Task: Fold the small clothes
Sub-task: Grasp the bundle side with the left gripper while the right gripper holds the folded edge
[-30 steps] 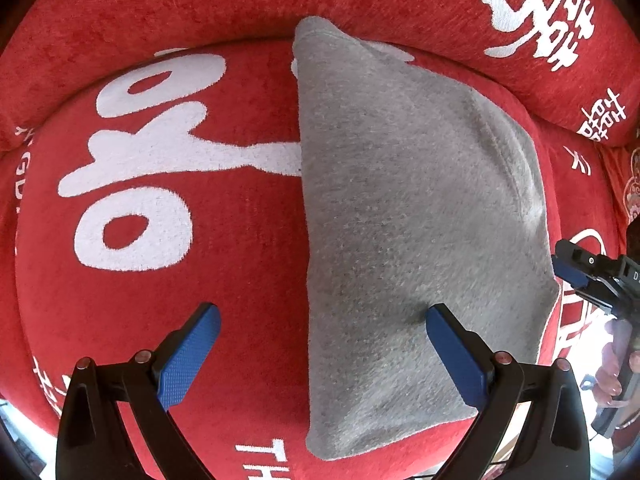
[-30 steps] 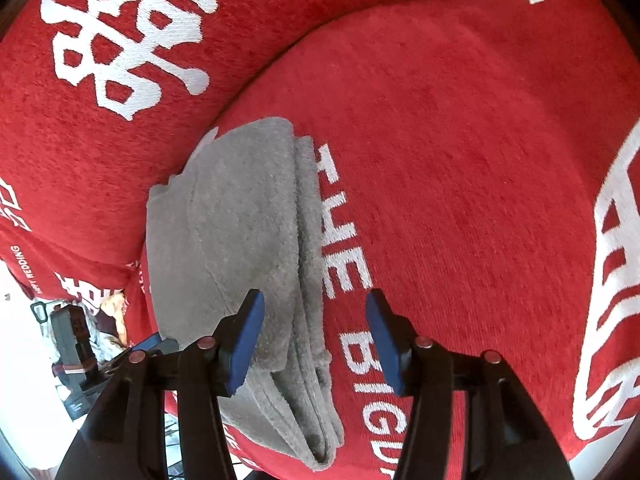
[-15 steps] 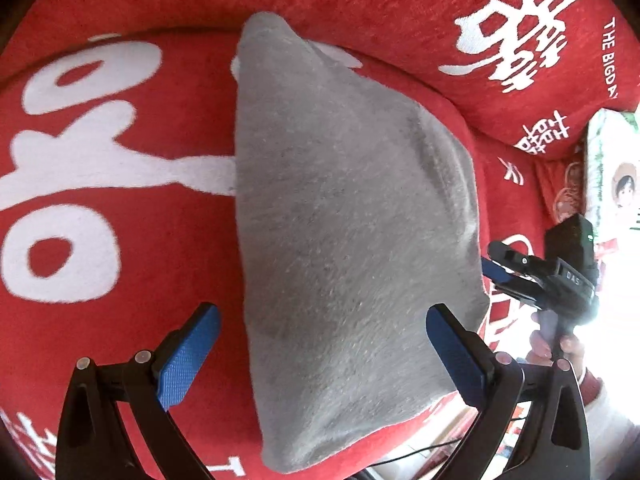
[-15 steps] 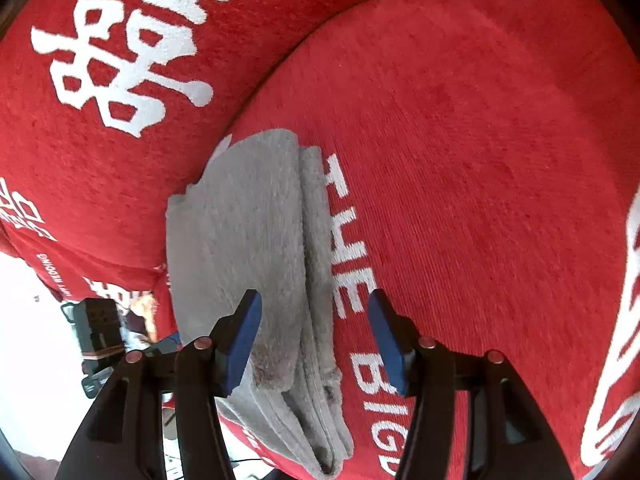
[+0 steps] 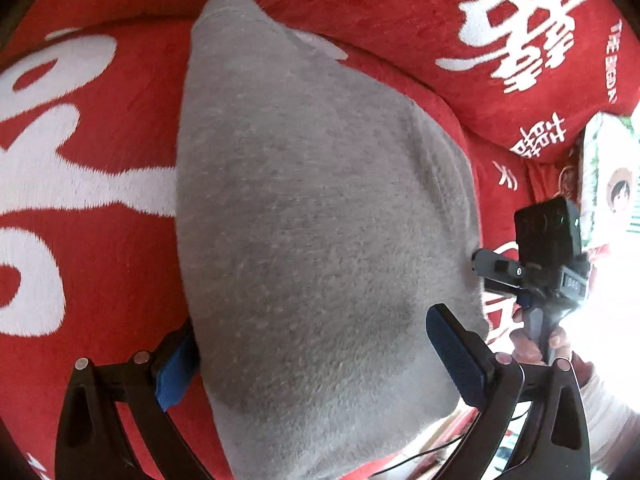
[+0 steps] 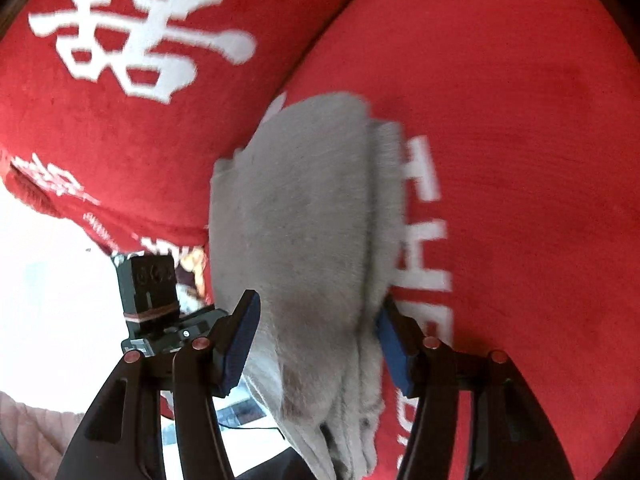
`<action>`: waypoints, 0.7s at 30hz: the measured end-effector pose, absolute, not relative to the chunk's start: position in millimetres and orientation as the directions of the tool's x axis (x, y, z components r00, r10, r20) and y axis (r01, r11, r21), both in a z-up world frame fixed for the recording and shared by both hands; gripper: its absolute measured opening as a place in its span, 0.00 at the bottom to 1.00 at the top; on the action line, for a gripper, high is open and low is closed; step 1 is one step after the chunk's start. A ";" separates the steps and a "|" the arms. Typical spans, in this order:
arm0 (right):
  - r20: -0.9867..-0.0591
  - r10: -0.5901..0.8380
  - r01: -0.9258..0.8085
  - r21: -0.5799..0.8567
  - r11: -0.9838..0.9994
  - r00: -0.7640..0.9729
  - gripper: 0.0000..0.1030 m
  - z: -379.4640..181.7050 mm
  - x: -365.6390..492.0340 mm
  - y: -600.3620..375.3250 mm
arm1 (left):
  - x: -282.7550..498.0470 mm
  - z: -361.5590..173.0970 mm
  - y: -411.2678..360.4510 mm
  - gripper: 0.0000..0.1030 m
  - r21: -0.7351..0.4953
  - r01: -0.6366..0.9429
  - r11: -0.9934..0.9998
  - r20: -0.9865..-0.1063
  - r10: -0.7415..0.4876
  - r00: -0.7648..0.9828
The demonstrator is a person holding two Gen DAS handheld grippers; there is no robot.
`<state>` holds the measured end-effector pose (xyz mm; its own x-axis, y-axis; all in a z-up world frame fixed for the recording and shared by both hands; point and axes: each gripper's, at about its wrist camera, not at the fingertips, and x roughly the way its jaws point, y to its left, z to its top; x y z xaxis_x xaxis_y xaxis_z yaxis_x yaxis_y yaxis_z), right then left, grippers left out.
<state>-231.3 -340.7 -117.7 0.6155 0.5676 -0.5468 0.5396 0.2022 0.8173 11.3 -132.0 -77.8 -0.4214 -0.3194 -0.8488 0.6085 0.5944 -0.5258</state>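
Cushion (image 5: pixel 100 240), red with white lettering, fills both views, and the folded grey garment (image 5: pixel 320 220) lies on it: centre of the left wrist frame, centre-left of the right wrist frame, with stacked layers showing along its right edge there. Change since a second ago: both grippers have dropped in closer, garment now looms larger and its near end runs between the fingers in each view. Left gripper (image 5: pixel 316 356) jaws spread wide, one pad low at the cloth's left edge, the other over its lower right; not pinching. Right gripper (image 6: pixel 316 336) jaws spread, straddling the garment's near end at the bottom centre of its frame, pads just beside the cloth on both sides; no clear squeeze. Right gripper also shows at the right edge of the left view with the person's hand (image 5: pixel 536 344) below it. Reads as set-up for a two-handed grasp at opposite ends, likely for another fold or a lift; nothing held yet.
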 end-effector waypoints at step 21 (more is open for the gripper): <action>-0.520 0.481 0.561 0.825 0.069 0.705 0.33 -110.5 -219.3 -303.6 | 20.4 -60.6 -115.5 0.45 -0.578 0.554 0.599 -0.816 -0.421 -0.396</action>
